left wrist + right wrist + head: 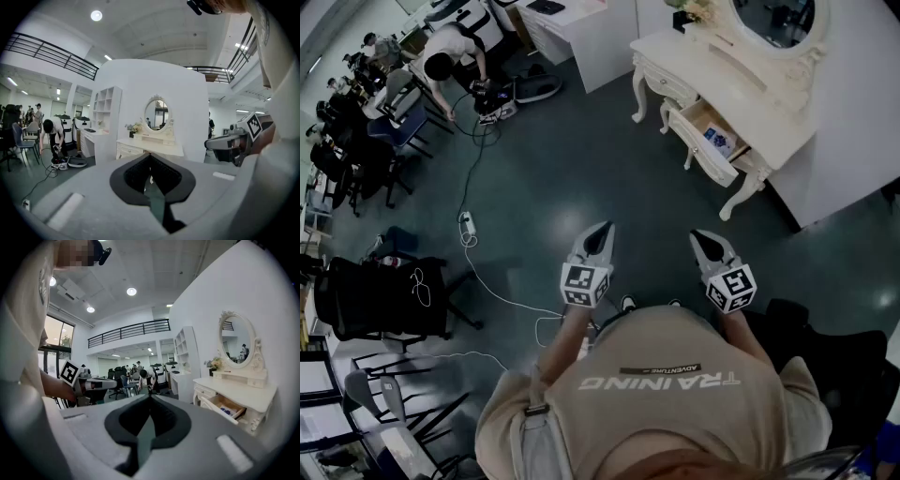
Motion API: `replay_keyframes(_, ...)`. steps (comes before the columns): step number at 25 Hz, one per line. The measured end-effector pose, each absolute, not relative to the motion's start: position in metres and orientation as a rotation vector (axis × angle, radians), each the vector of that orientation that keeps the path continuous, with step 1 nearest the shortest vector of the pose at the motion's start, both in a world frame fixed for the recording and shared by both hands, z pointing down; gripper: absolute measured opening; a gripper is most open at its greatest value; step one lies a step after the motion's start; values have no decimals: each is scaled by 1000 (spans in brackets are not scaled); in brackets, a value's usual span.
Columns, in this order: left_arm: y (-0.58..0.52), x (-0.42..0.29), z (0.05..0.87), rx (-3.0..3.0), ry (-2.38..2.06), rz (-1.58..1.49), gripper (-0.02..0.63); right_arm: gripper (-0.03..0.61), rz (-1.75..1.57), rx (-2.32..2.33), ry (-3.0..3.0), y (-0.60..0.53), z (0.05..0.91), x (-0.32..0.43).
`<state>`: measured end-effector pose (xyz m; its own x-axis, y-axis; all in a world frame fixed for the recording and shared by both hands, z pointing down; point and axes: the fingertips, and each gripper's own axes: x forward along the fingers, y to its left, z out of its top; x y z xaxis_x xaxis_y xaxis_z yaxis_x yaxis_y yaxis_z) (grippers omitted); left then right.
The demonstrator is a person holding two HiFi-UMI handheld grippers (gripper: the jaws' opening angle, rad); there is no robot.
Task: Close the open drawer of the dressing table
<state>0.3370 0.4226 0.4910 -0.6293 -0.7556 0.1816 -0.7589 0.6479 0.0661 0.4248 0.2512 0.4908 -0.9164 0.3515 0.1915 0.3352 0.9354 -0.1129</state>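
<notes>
A cream dressing table [741, 89] with an oval mirror stands against the white wall at the upper right. Its right-hand drawer [712, 141] is pulled out, with a small blue-and-white item inside. The same open drawer [224, 407] shows in the right gripper view, and the table [150, 147] lies straight ahead in the left gripper view. My left gripper [601, 232] and right gripper [705, 240] are held side by side well short of the table, both shut and holding nothing.
A white desk [577, 28] stands left of the dressing table. A person [450, 56] bends over equipment on the floor at the upper left, with cables [473, 253] trailing across the dark floor. Black chairs [384, 295] line the left side.
</notes>
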Motion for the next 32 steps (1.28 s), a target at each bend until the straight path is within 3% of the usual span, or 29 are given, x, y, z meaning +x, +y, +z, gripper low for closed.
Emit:
replay_keyframes(12, 436, 293, 485, 1355, -2654, 14, 8, 5, 99, -419, -2932, 269, 487, 370)
replay_keyframes(20, 453, 280, 556, 1366, -2479, -38, 8, 5, 213, -218, -2878, 277, 532, 368)
replay_keyframes(32, 349, 232, 553, 1536, -2381, -3, 8, 5, 272, -163, -2839, 210, 557, 318)
